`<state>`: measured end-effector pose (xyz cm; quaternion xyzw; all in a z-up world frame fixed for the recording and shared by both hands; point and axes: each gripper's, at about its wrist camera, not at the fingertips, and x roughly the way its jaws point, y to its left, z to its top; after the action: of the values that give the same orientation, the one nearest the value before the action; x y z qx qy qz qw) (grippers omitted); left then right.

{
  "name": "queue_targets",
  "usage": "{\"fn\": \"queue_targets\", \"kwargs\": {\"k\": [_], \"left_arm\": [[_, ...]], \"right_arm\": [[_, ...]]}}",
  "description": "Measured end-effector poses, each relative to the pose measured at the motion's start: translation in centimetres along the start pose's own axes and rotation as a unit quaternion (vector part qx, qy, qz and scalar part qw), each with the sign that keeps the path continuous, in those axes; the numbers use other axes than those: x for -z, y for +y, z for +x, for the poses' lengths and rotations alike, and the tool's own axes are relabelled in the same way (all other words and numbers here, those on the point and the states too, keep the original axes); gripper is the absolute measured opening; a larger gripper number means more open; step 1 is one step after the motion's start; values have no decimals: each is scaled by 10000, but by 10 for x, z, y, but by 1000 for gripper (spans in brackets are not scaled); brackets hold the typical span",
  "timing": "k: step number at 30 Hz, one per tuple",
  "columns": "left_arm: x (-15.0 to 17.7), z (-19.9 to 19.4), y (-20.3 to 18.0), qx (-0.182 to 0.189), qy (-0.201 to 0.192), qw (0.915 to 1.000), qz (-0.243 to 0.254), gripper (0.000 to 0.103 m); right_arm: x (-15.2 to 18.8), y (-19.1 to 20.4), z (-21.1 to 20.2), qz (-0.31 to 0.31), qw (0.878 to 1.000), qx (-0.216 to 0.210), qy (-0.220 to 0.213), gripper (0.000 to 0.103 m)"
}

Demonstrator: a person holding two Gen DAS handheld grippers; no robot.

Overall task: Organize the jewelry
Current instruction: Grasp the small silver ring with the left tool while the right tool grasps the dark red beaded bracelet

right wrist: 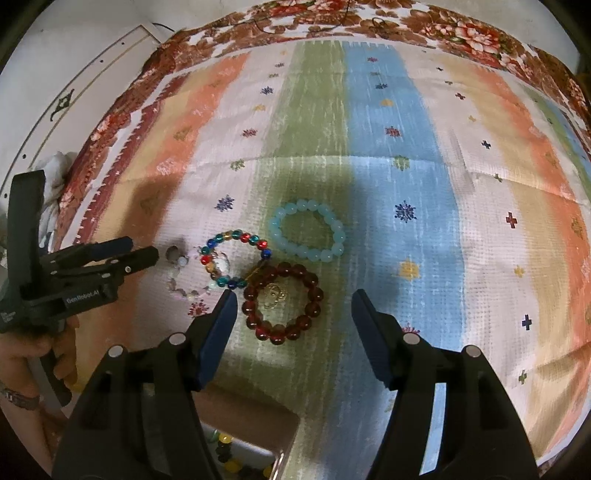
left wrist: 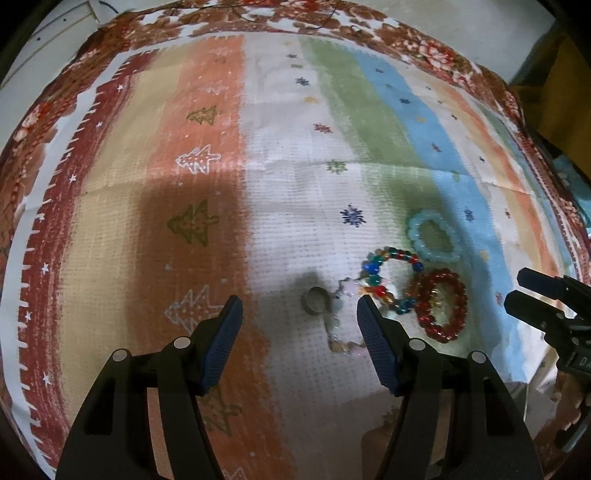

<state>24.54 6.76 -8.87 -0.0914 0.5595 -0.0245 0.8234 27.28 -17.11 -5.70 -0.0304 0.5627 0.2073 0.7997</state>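
Note:
On the striped cloth lie a metal ring (left wrist: 315,301) (right wrist: 172,253), a pale bead chain (left wrist: 341,328) (right wrist: 184,286), a multicoloured bead bracelet (left wrist: 393,278) (right wrist: 236,258), a dark red bead bracelet (left wrist: 441,304) (right wrist: 282,302) and a light blue bead bracelet (left wrist: 434,236) (right wrist: 308,230). My left gripper (left wrist: 299,306) hangs open over the ring and chain, nothing between its fingers. My right gripper (right wrist: 293,301) is open above the red bracelet, whose left part sits between the fingertips without touching the pads. Each gripper shows in the other's view: the right (left wrist: 524,291), the left (right wrist: 144,251).
The cloth (right wrist: 406,155) covers a raised surface with a floral blanket (right wrist: 461,33) beyond it. A container with small beads (right wrist: 236,454) shows at the bottom of the right wrist view. A hand (right wrist: 33,354) holds the left gripper's handle.

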Motion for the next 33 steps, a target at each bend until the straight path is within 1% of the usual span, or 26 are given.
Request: {"fn": "queue_targets", "kwargs": {"k": [5, 7, 13, 15, 16, 18, 20, 23, 28, 31, 33], "left_arm": [[-4, 6, -1, -139, 67, 9998, 85, 62], [-6, 11, -2, -216, 101, 9996, 128, 57], [-9, 20, -9, -271, 204, 9990, 278, 53], [-10, 23, -10, -301, 225, 9988, 300, 51], [-11, 26, -10, -350, 258, 9986, 290, 45], [-12, 31, -10, -390, 342, 9983, 275, 41], [-12, 34, -11, -478, 367, 9977, 316, 41], [-14, 36, -13, -496, 360, 9974, 368, 41], [-19, 39, -15, -445, 360, 9975, 420, 41], [-17, 41, -20, -475, 364, 9968, 529, 41], [-16, 41, -22, -509, 354, 9964, 581, 39]], "right_arm": [[-2, -3, 12, -26, 9998, 123, 145, 64], [-3, -4, 17, -29, 9996, 175, 204, 64], [-6, -4, 29, -95, 9991, 171, 383, 63], [-7, -4, 34, -107, 9988, 189, 436, 57], [-7, -4, 36, -101, 9987, 188, 461, 56], [-7, -4, 39, -94, 9987, 109, 485, 49], [-7, -5, 41, -106, 9985, 100, 524, 47], [-5, -7, 45, -101, 9981, 125, 596, 42], [-3, -10, 51, -83, 9976, 129, 679, 41], [-4, -11, 54, -67, 9973, 112, 717, 40], [-5, -12, 57, -35, 9972, 87, 747, 37]]}}
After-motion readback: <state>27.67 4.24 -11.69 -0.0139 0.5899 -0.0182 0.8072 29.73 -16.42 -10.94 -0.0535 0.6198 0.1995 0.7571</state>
